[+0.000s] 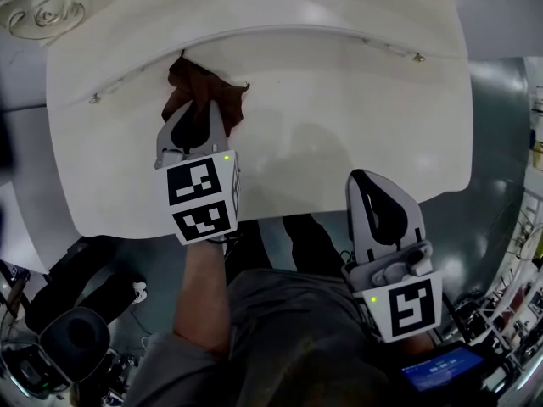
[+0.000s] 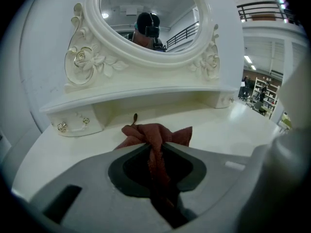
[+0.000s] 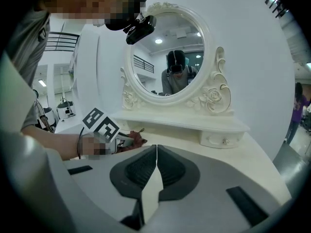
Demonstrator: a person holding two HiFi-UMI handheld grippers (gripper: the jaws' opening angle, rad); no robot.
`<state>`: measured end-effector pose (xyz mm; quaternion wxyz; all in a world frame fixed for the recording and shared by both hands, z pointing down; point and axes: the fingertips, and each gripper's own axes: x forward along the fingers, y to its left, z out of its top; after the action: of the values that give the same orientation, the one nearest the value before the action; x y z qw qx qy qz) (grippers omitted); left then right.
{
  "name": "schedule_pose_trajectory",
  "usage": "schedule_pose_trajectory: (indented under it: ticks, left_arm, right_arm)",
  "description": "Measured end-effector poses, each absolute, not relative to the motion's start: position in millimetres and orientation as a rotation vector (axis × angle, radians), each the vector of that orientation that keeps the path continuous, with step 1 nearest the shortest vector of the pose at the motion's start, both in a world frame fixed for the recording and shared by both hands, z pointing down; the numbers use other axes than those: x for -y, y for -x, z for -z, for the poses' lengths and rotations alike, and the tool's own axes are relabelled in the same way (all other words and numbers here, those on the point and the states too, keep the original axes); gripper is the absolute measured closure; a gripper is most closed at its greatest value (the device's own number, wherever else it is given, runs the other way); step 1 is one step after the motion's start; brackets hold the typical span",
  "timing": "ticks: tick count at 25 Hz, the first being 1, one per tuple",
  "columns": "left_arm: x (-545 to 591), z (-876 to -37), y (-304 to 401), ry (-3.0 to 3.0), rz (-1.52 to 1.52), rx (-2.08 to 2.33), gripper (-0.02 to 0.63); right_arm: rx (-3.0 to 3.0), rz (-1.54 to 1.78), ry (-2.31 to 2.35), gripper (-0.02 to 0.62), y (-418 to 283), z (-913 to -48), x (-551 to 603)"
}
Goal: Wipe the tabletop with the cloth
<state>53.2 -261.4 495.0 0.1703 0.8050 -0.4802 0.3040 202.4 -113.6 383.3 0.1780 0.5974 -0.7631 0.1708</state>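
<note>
A glossy white bench (image 1: 339, 125) with an ornate oval mirror (image 2: 148, 18) stands in a bright, hall-like room. The rust-red cloth (image 1: 206, 91) lies bunched at the back left of the top, just in front of the low shelf (image 2: 146, 98) under the mirror. The left gripper (image 1: 197, 107) has its jaws nearly together and pinches a twisted fold of the cloth between its pads. The right gripper (image 1: 363, 178) hangs off the bench's front edge with its jaws closed and nothing between them.

The wipe looks to be at the far end of a stroke. Most of the tabletop is open surface, so the job would seem best served by long, overlapping passes from the shelf toward the front edge. The cloth is wadded, so only a small patch likely meets the surface; pressing it flatter would cover more and keep the hard jaw tips off the paint. A firm pinch matters, since a drag could pull the fold free.

A small drawer (image 2: 73, 125) with knobs sits shut beneath the shelf's left end; its contents cannot be seen.
</note>
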Motion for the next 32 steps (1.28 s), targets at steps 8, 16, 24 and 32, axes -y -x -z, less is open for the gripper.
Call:
schedule_pose_trajectory:
  ticks: [8,16,24,32]
  left_arm:
    - [232.8,-494.3,-73.4,-2.295,-0.845,1.359,0.531]
    - [198.7,-492.9,-81.6,-2.271,-0.803,1.383,0.531]
    - [163.4,-492.7,-77.7,-2.217,-0.768,1.438,0.531]
    - [135.8,-489.2,-60.9,-2.174,-0.701,1.434,0.529]
  right_arm:
    - [2.199,-0.434,-1.653,0.58,-214.2,-376.6,103.4]
    - [2.273,-0.367,-1.577,0.58,-214.5,-366.5,99.5]
    - [2.365,-0.292,-1.455,0.58,-201.3,-357.9,104.3]
    - [2.429,-0.279,-1.322,0.58,-163.2,-360.8,109.6]
